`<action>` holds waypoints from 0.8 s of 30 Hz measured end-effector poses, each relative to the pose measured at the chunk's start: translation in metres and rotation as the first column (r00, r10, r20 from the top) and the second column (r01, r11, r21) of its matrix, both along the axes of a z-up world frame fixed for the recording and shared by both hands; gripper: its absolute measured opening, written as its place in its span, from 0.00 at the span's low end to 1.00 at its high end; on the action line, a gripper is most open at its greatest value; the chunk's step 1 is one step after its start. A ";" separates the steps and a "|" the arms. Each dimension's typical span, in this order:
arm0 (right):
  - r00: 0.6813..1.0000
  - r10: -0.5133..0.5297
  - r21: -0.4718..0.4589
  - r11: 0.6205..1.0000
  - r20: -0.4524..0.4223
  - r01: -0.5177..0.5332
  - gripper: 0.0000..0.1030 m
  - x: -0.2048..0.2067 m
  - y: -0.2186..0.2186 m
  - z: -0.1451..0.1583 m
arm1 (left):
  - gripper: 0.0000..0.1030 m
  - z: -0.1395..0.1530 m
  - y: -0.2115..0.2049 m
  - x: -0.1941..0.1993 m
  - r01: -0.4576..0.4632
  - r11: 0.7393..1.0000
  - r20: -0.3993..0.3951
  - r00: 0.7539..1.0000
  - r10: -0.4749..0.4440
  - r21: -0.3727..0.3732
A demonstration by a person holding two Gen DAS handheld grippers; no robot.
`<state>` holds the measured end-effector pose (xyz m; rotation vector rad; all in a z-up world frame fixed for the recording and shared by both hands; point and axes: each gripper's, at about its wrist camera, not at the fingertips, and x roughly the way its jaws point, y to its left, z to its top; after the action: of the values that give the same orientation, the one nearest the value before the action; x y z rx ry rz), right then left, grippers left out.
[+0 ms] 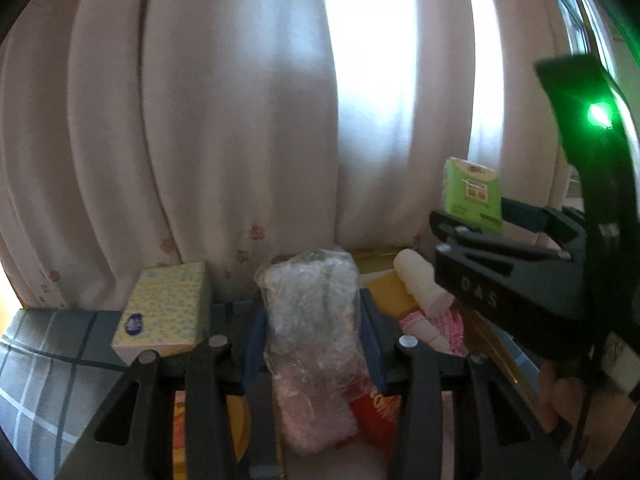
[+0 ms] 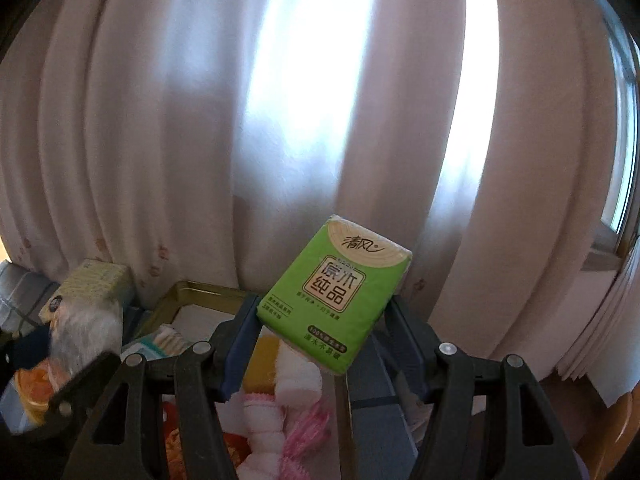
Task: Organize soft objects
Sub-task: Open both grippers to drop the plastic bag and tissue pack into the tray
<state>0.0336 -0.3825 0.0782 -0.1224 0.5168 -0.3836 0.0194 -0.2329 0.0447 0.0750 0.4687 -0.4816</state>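
Left hand-held gripper (image 1: 314, 320): pinching crinkly clear plastic-wrapped soft bundle (image 1: 316, 344) (slippery, squashy).
Right hand-held gripper (image 2: 320, 320): clamping light green tissue pack (image 2: 334, 298) across its sides.

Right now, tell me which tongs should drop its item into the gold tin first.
Right. The right tongs grip the green tissue pack roughly above the gold tin. The left tongs, clamping a clear plastic bag, sit further left, beside the yellow tissue box.
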 end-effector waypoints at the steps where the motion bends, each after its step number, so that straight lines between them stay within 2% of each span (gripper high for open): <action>1: 1.000 0.003 0.016 1.000 -0.021 -0.003 0.63 0.007 -0.005 -0.002 | 0.41 -0.002 -0.004 0.003 0.001 1.000 -0.011 1.000 -0.001 0.006; 6: 0.993 0.032 0.068 0.997 -0.110 -0.025 0.63 0.037 -0.022 -0.012 | 0.41 -0.013 -0.023 0.013 0.019 1.000 -0.044 0.999 -0.018 0.024; 14: 0.958 0.066 0.107 0.994 -0.280 -0.038 0.63 0.082 -0.027 -0.037 | 0.40 -0.025 -0.044 0.028 0.048 0.996 -0.114 0.993 -0.040 0.070; 16: 0.947 0.076 0.125 0.991 -0.312 -0.039 0.62 0.092 -0.027 -0.041 | 0.40 -0.027 -0.048 0.031 0.041 0.993 -0.133 0.991 -0.026 0.115; 20: 0.926 0.104 0.184 0.982 -0.363 -0.039 0.57 0.110 -0.029 -0.049 | 0.40 -0.035 -0.051 0.040 0.024 0.986 -0.189 0.982 0.008 0.165; 22: 0.906 0.131 0.209 0.977 -0.403 -0.049 0.49 0.119 -0.028 -0.058 | 0.40 -0.039 -0.053 0.042 0.029 0.983 -0.209 0.978 0.010 0.182; 24: 0.885 0.143 0.221 0.974 -0.444 -0.046 0.49 0.127 -0.026 -0.070 | 0.45 -0.040 -0.054 0.042 0.032 0.980 -0.208 0.978 0.009 0.194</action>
<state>0.1604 -0.4085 0.0081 -0.0364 1.0122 -0.1992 0.0613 -0.2870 0.0052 0.2198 0.7212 -0.4555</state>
